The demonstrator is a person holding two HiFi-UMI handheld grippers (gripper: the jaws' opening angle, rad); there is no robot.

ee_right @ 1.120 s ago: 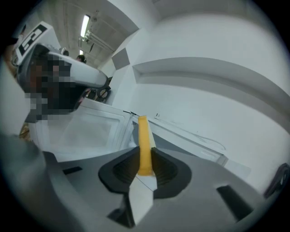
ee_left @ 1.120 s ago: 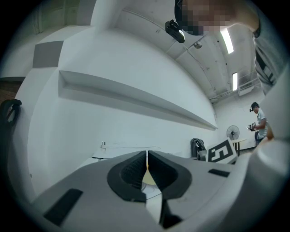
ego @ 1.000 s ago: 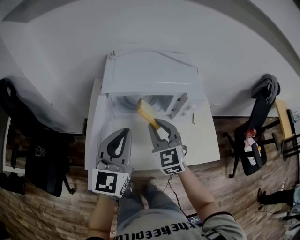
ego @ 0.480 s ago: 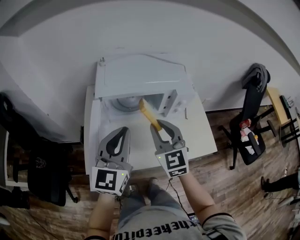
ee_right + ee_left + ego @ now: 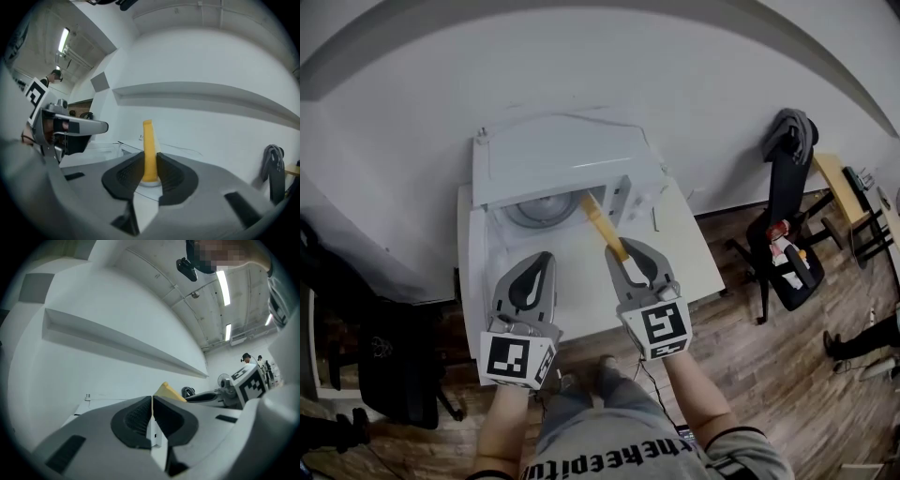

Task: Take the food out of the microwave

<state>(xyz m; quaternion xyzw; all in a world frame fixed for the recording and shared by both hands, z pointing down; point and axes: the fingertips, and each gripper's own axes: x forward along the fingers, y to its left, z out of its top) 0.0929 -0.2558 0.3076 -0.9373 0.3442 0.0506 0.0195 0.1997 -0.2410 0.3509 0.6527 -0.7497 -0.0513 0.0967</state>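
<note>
Yellow food (image 5: 148,140) sits clamped between right tongs (image 5: 149,163).

Grey left gripper (image 5: 545,257), right gripper (image 5: 622,247); black-white marker cubes (image 5: 517,360); lettered grey shirt (image 5: 623,452)

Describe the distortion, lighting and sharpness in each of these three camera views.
Head view: strong fisheye bows the wall and the white table; even, soft light, no glare. Left gripper view: dark round vignette, ceiling strip lights flare bright. Right gripper view: same vignette; the long yellow food piece is sharp, the grey wall ledge curves.
</note>
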